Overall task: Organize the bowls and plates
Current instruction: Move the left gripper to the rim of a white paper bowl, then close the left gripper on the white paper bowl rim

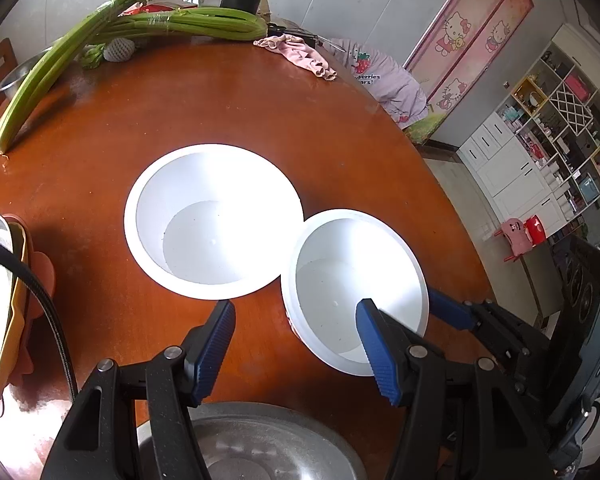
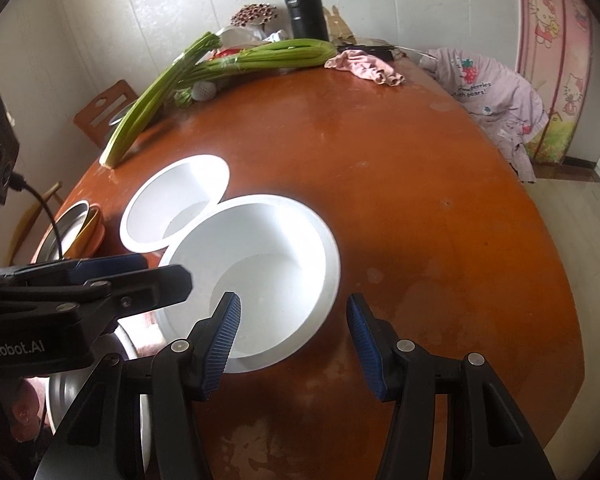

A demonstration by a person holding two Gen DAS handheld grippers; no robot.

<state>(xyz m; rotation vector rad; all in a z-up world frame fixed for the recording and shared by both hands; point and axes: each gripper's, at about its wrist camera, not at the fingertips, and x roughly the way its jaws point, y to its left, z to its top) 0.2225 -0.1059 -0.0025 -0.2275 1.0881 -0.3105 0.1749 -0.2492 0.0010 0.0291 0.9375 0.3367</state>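
Note:
Two white bowls stand side by side on the round brown table (image 1: 260,112). The far bowl (image 1: 214,220) (image 2: 172,200) has no gripper at it. The near bowl (image 1: 340,280) (image 2: 268,264) overlaps the far one's rim. My left gripper (image 1: 296,340) is open and straddles the near bowl's left wall, one blue finger inside and one outside. My right gripper (image 2: 294,336) is open too and straddles the same bowl's near right rim; its outer finger (image 1: 452,312) shows in the left wrist view. No pad visibly presses on the bowl.
A metal plate (image 1: 260,440) lies below my left gripper. Stacked metal and orange dishes (image 2: 76,228) sit at the table's left edge. Celery stalks (image 2: 204,64), a black flask (image 2: 306,4) and a pink cloth (image 2: 364,64) lie at the far side. A chair with purple clothing (image 2: 496,96) stands right.

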